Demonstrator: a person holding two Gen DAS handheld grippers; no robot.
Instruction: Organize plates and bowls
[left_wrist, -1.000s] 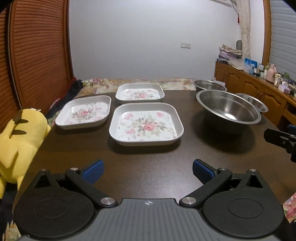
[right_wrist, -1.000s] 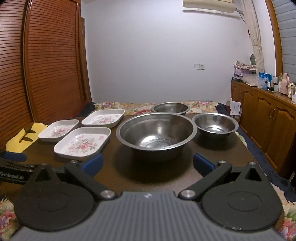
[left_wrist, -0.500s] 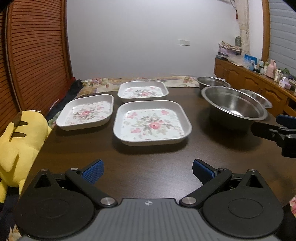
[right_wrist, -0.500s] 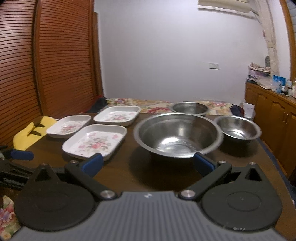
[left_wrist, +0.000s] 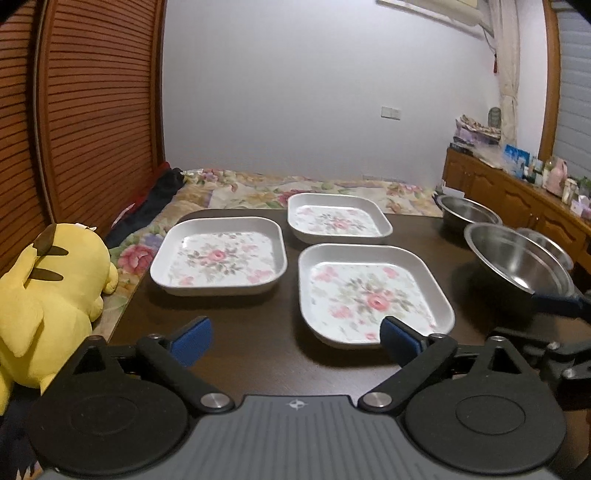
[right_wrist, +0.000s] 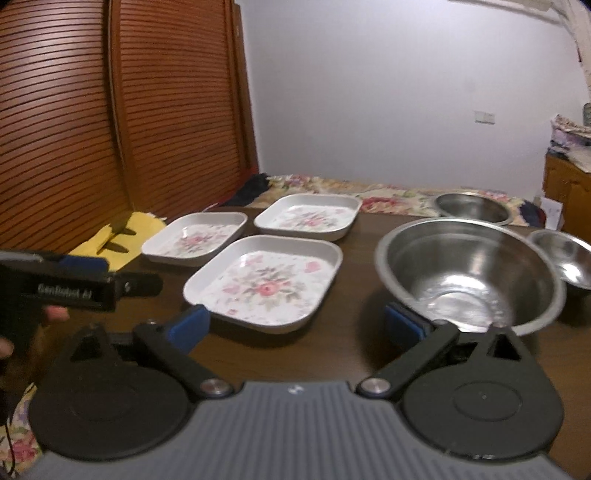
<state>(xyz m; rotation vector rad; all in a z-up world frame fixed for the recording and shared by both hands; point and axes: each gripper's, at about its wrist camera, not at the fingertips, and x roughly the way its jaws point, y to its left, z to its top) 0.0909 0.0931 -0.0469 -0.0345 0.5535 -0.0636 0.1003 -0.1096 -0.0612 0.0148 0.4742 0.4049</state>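
Three square white plates with pink flowers lie on the dark table: a near plate (left_wrist: 373, 295) (right_wrist: 266, 282), a left plate (left_wrist: 218, 258) (right_wrist: 195, 240) and a far plate (left_wrist: 338, 218) (right_wrist: 308, 218). To their right stand a large steel bowl (left_wrist: 517, 262) (right_wrist: 469, 269), a far bowl (left_wrist: 467, 212) (right_wrist: 471, 208) and a small bowl (left_wrist: 550, 247) (right_wrist: 565, 262). My left gripper (left_wrist: 297, 339) (right_wrist: 110, 280) is open and empty just short of the near plate. My right gripper (right_wrist: 297, 325) (left_wrist: 554, 325) is open, its right pad at the large bowl's near rim.
A yellow plush toy (left_wrist: 48, 295) (right_wrist: 118, 236) sits off the table's left edge. Flowered bedding (left_wrist: 258, 192) lies beyond the far edge. A wooden sideboard (left_wrist: 517, 199) with small items runs along the right wall. A hand (right_wrist: 55, 314) holds the left gripper.
Both grippers have moved forward over the table. The left one has drawn close to the near plate, and the right one has turned left and closed in on the large bowl.
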